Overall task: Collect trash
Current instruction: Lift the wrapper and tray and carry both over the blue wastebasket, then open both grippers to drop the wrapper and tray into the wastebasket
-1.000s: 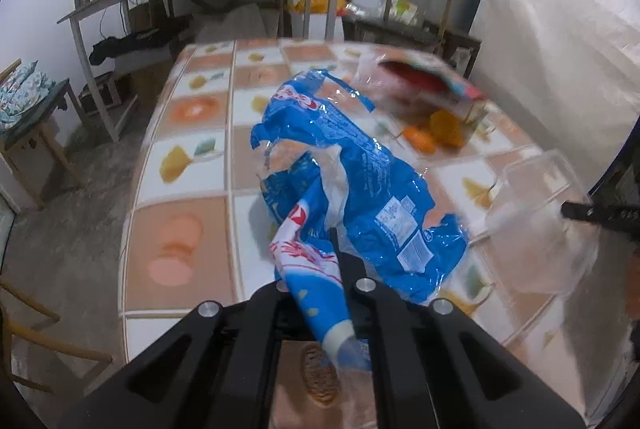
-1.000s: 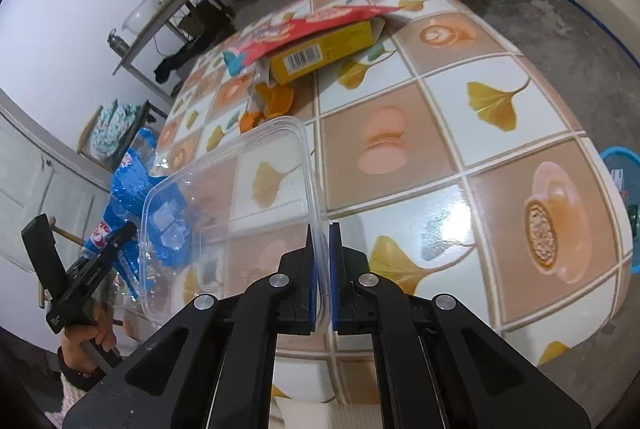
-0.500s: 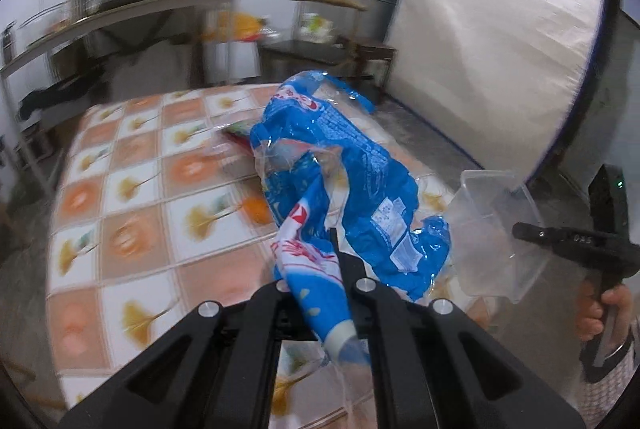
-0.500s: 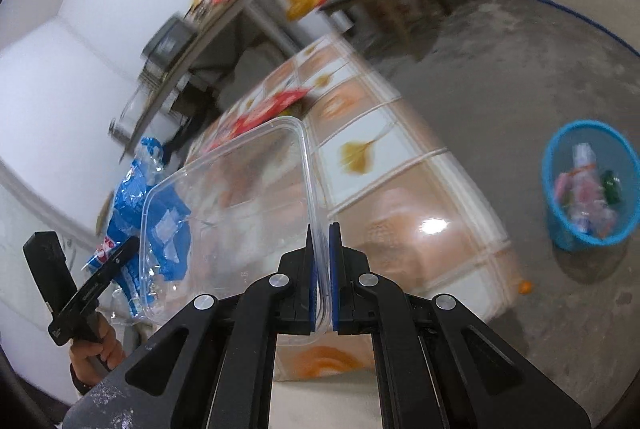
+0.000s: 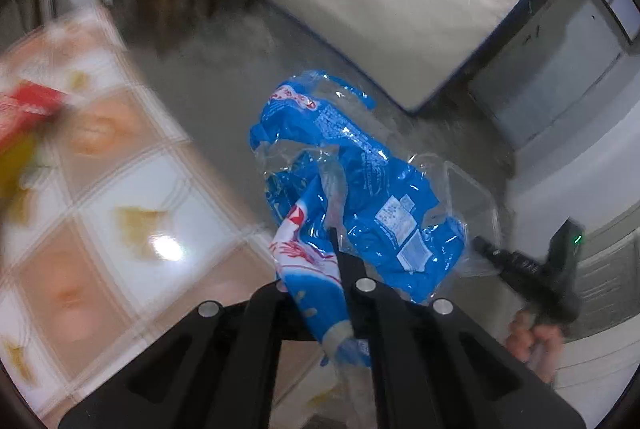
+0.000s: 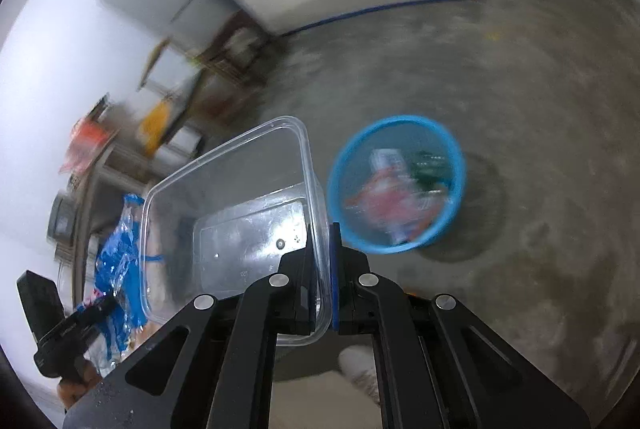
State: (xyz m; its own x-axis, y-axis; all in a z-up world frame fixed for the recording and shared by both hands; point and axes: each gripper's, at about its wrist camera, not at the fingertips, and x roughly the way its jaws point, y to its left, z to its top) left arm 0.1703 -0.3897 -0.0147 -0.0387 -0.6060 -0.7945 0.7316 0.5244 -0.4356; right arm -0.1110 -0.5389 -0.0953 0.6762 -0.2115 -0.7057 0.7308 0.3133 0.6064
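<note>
A: Looking past the right gripper (image 6: 323,265), what is the biggest thing ahead of it?

B: Bare grey floor (image 6: 520,109), and on it the blue basket (image 6: 456,165), just beyond the fingertips and a little to their right. It already holds wrappers, so I judge it is where the trash goes.

A: And nearer in?

B: On the other side, to the left of the left gripper (image 5: 340,265), the tiled table (image 5: 132,189) lies blurred, with a red and yellow box (image 5: 24,117) at its far edge, probably trash not yet gathered.

A: What does each hand carry?

B: The right gripper is clamped on one wall of a clear plastic container (image 6: 240,213). The tub sticks out to the left of the jaws, tilted with its open mouth toward the camera. A rim pinch is the only thin part that those fingers can take.

A: And the left?

B: Its jaws are closed tight on a crumpled blue wrapper (image 5: 360,189), pinched near a lower fold so the bulk stands above and ahead of the fingers. Thin film needs a fully shut grip or it slips.

A: How far along?

B: Both pieces are off the table and neither is over the basket rim yet, as far as I can tell. Next comes carrying each above the opening before letting go; the light wrapper could drift wide.
</note>
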